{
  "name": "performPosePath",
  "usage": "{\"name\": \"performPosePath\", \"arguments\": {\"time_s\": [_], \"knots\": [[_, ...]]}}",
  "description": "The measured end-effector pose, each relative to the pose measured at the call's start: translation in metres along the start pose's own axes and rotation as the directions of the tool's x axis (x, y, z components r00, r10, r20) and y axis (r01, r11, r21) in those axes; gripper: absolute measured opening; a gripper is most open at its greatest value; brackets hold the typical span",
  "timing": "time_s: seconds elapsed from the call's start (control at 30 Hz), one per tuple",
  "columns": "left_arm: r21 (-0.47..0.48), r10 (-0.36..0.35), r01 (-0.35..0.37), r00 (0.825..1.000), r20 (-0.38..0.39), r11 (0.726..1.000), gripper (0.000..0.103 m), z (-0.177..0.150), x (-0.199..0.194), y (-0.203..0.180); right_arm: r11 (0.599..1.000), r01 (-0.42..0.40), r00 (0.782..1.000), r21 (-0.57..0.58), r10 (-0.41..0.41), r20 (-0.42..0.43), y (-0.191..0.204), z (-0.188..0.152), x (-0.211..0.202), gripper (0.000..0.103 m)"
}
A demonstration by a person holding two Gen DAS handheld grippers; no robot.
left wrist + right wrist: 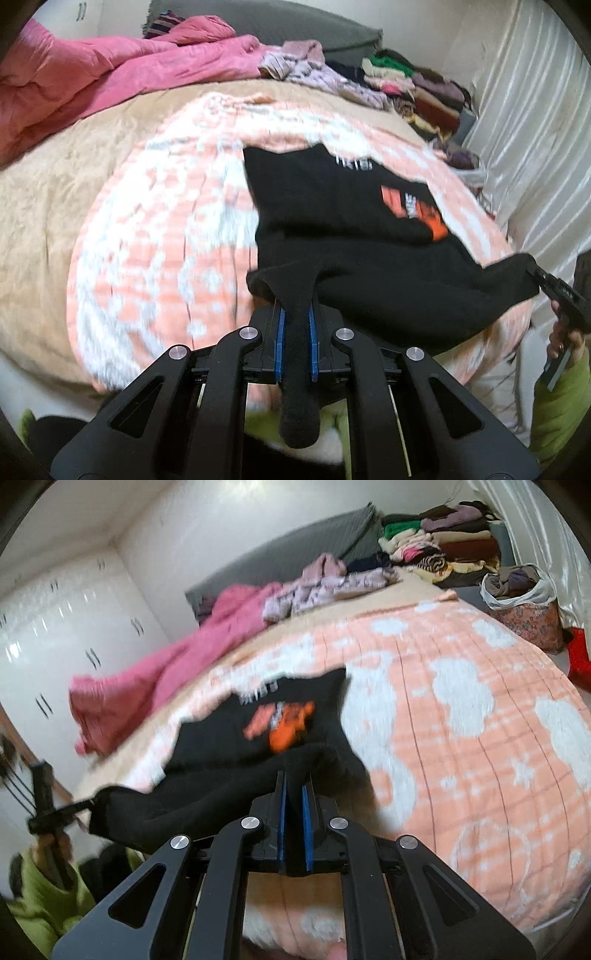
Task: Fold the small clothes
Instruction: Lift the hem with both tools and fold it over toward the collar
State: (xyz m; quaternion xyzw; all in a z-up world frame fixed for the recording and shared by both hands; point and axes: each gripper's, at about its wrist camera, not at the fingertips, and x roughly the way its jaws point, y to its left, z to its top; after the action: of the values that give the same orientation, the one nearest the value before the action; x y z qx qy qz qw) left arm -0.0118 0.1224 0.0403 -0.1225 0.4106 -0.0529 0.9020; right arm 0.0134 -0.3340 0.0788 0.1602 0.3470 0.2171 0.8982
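Covering most of the bed, a peach and white blanket [155, 229] is spread flat, with a pink quilt [92, 81] bunched at its far side and a pile of clothes [424, 88] stacked by the curtain. A black garment [351, 229] with an orange print is laid on the blanket, its near edge lifted. That edge is clamped by the left gripper [295, 332] at one corner and by the right gripper [294, 812] at the other.
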Motion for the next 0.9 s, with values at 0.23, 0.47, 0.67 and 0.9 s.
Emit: {"name": "performPosePath", "arguments": {"time_s": [0.23,0.47,0.67,0.9], "knots": [[-0.013,0.021,-0.020,0.997,0.068,1.000,0.004,0.045,0.009,-0.008,1.000,-0.013,0.996,0.018,0.011,0.092,-0.003,0.036,0.003,0.006],[-0.042,0.039,-0.035,0.994,0.100,0.998,0.004,0.080,0.029,-0.006,0.999,0.034,0.991,-0.022,-0.031,0.133,0.002,0.066,0.028,0.006],[-0.073,0.060,-0.053,0.994,0.096,0.996,0.004,0.100,0.054,0.002,0.997,0.063,0.990,-0.037,-0.057,0.128,0.000,0.085,0.060,0.006],[-0.099,0.087,-0.078,0.992,0.086,0.992,0.004,0.106,0.081,0.009,0.996,0.090,0.991,-0.022,-0.087,0.098,-0.010,0.092,0.092,0.006]]}}
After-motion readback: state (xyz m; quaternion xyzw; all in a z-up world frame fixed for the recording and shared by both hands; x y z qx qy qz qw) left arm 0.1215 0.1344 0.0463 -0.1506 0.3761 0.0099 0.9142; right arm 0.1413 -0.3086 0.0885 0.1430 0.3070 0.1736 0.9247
